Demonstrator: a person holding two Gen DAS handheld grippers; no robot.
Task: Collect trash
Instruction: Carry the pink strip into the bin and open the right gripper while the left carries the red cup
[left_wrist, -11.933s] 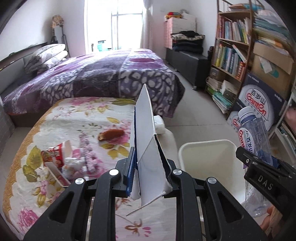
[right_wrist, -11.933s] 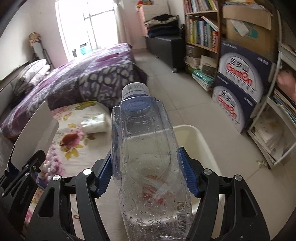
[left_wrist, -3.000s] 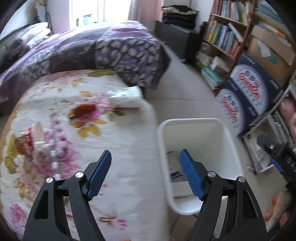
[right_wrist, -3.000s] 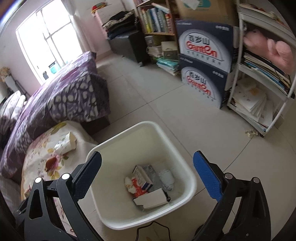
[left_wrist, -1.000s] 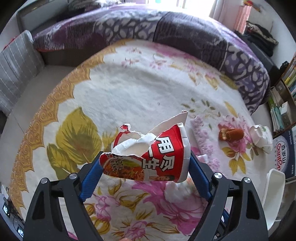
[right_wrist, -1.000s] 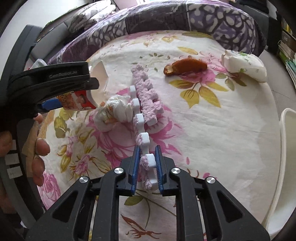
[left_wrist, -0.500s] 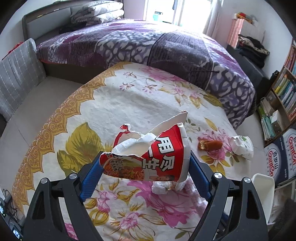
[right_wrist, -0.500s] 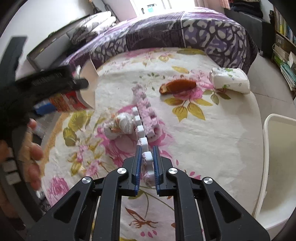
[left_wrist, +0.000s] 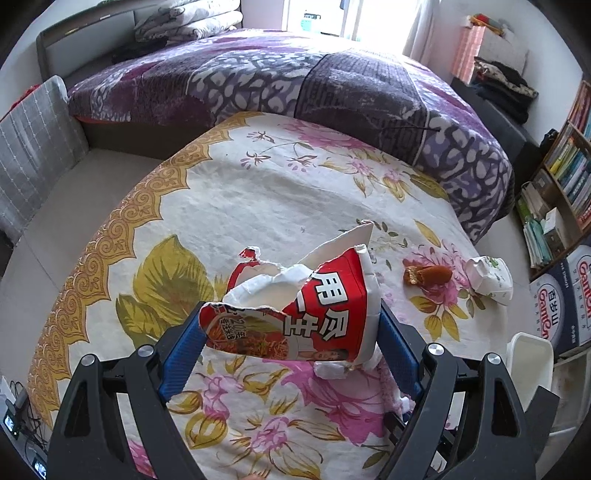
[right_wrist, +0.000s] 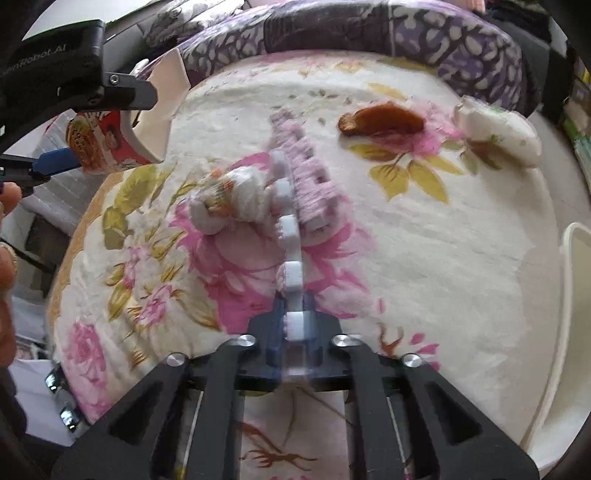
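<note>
my grippers: 2, left gripper (left_wrist: 291, 343) + right gripper (right_wrist: 294, 325) | torn noodle cup (left_wrist: 295, 317): 1 | foam strip (right_wrist: 295, 206): 1 | crumpled tissue (right_wrist: 229, 203): 1 | brown wrapper (right_wrist: 380, 120): 1 | white packet (right_wrist: 498, 131): 1 | bin (right_wrist: 576, 295): 1

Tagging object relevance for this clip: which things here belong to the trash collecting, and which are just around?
Job:
- left gripper clamping torn noodle cup
- right gripper shut on foam strip
- crumpled tissue
- brown wrapper
- tissue pack
- white bin

Around:
- purple bedding
- bookshelf
- printed cartons
</note>
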